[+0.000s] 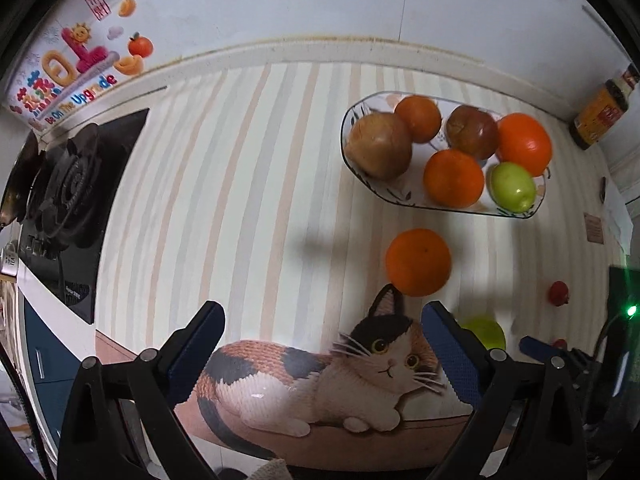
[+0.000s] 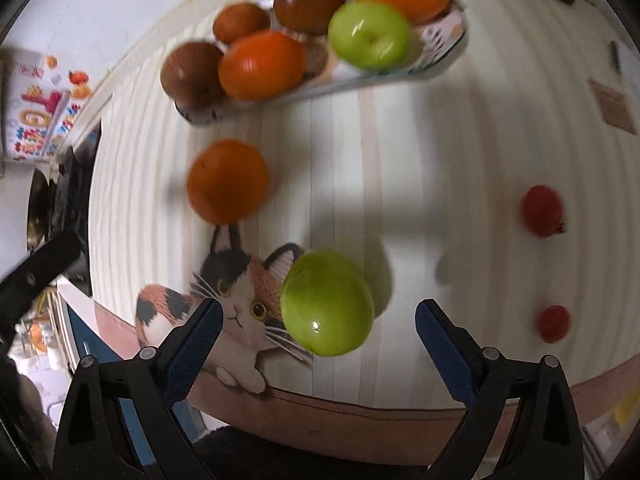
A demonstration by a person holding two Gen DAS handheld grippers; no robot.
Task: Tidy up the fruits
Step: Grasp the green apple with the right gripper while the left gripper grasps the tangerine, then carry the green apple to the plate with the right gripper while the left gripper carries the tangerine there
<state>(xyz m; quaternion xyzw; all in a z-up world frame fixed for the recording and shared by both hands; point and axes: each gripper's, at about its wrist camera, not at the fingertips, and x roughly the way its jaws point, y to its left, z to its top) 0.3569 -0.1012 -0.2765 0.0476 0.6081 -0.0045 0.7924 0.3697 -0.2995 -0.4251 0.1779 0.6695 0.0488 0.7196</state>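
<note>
Striped matting (image 2: 400, 152) covered your counter; a green apple (image 2: 327, 303) lay between your right gripper's (image 2: 319, 320) wide-spread, empty jaws, your left gripper (image 1: 323, 334) gaped empty too, near the filled fruit tray (image 1: 404, 196).

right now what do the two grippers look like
Both match: the left gripper and right gripper each have black angular plastic arms with silver pivot bolts, ending in fingers faced with dark blue textured pads. No sleeves or markings are visible.

The striped desk (image 1: 248, 184) carries a fruit plate (image 1: 346, 148), an orange (image 1: 418, 262), a green apple (image 2: 326, 304) and two small red fruits (image 2: 542, 210).
</note>
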